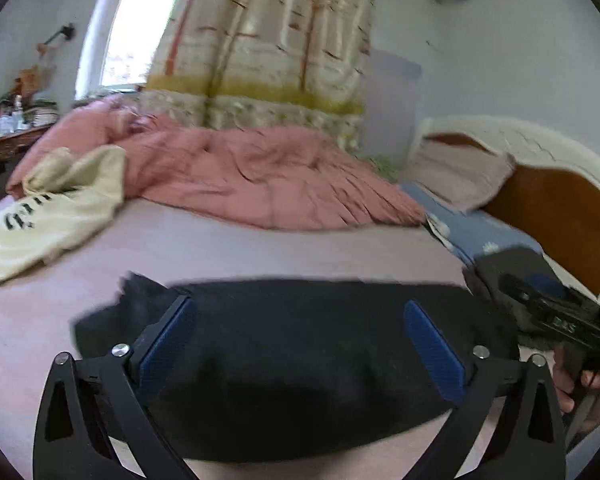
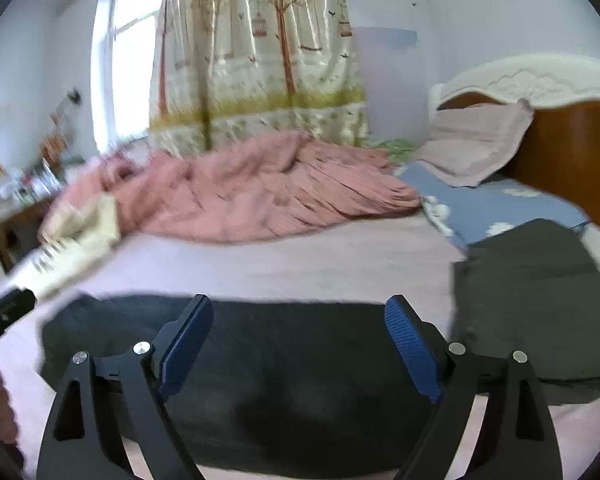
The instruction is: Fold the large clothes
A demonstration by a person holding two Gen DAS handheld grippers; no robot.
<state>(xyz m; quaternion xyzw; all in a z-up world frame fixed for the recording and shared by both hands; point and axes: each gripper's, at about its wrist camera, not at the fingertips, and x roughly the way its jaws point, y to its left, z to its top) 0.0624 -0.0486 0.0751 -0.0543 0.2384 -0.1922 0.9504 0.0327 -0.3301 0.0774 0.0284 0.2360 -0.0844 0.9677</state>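
Observation:
A black garment (image 1: 300,360) lies folded into a wide flat strip on the pink bedsheet (image 1: 260,252), near the front edge. My left gripper (image 1: 298,304) hovers above it, open, with nothing between its blue pads (image 1: 168,344). In the right wrist view the same black garment (image 2: 292,360) lies under my right gripper (image 2: 299,300), which is also open and holds nothing. A dark grey folded garment (image 2: 532,312) rests just to the right of the black one. At the right edge of the left wrist view a hand (image 1: 580,384) holds the other gripper's handle.
A crumpled pink quilt (image 1: 260,176) fills the far side of the bed. A cream garment with dark lettering (image 1: 56,216) lies at the left. A pillow (image 2: 472,148), a blue flowered cloth (image 2: 492,204) and the wooden headboard (image 2: 572,152) are at the right. A cluttered desk (image 1: 12,128) stands far left.

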